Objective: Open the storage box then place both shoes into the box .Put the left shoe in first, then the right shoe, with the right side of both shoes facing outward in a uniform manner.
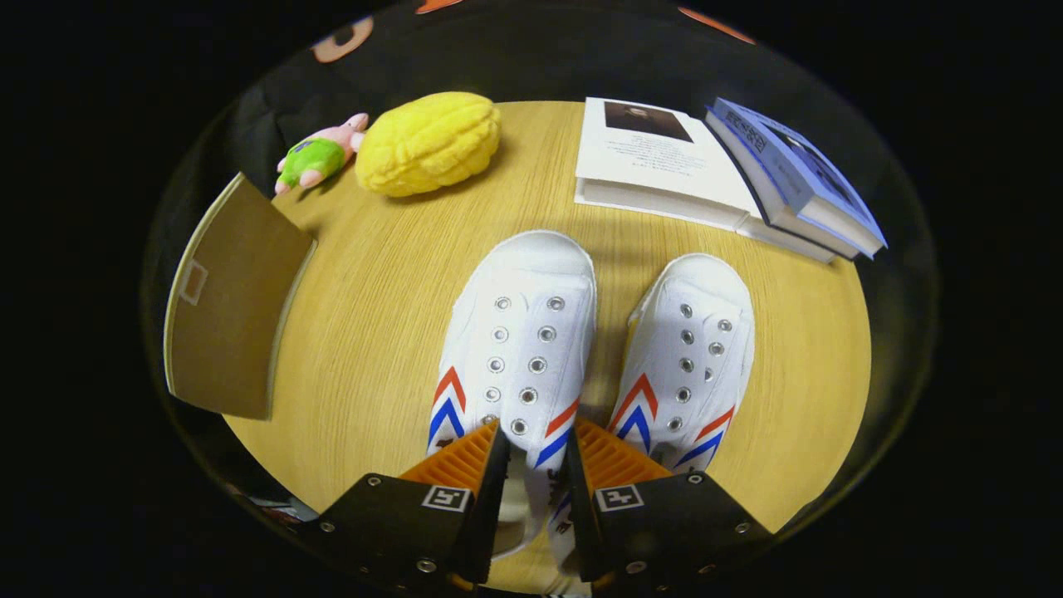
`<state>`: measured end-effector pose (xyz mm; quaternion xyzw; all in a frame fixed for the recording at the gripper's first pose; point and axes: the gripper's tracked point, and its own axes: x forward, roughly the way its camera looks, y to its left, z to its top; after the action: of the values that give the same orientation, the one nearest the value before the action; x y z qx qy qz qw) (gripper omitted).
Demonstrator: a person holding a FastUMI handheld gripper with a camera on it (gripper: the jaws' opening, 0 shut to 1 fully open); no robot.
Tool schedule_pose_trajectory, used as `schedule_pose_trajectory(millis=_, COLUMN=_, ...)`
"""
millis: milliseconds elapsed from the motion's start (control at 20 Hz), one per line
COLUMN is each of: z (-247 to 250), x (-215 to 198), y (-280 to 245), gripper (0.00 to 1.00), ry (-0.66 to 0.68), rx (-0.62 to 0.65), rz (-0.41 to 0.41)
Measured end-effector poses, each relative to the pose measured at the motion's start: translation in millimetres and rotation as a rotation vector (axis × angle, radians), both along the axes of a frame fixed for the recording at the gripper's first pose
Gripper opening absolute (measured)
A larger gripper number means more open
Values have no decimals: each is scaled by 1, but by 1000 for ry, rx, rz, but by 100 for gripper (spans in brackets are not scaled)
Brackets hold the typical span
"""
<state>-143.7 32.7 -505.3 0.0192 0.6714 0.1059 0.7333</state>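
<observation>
Left shoe (516, 332) clamped at the heel-side upper by the hand-held gripper (536, 453), jaws narrowed onto it. Right shoe (689, 353) just beside, on the bench (374, 291). Storage box (232, 307) apart, apparently open. Both placements outstanding.

Two white canvas shoes side by side on the wooden table, toes pointing away, red and blue chevrons on their sides, eyelets unlaced. Left shoe (519, 332) nearer the brown storage box (228, 307), right shoe (689, 349) just beside it, apart. Box lid raised.
</observation>
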Motion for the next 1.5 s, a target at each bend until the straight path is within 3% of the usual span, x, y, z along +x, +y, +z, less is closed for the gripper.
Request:
schedule_pose_trajectory(millis=100, z=1, x=-3, y=4, gripper=37, ry=37, rx=33, rz=-56)
schedule_pose_trajectory(millis=200, z=1, x=-4, y=3, gripper=22, ry=39, rx=49, rz=-107)
schedule_pose_trajectory(millis=250, z=3, x=-3, y=2, gripper=19, ry=50, rx=53, rz=-172)
schedule_pose_trajectory(millis=300, z=2, x=-6, y=3, gripper=8, ry=59, rx=71, rz=-222)
schedule_pose_trajectory(millis=500, z=19, x=-5, y=21, gripper=3, ry=65, rx=219, rz=-408)
schedule_pose_trajectory(millis=650, z=39, x=6, y=26, gripper=2, ry=6, rx=257, rz=-447)
schedule_pose_trajectory(millis=800, z=67, x=20, y=37, gripper=2, ry=-23, rx=288, rz=-438)
schedule_pose_trajectory(millis=1000, z=112, x=40, y=65, gripper=2, ry=-87, rx=304, rz=-362)
schedule_pose_trajectory(millis=1500, z=215, x=81, y=222, gripper=2, ry=-179, rx=441, rz=-117)
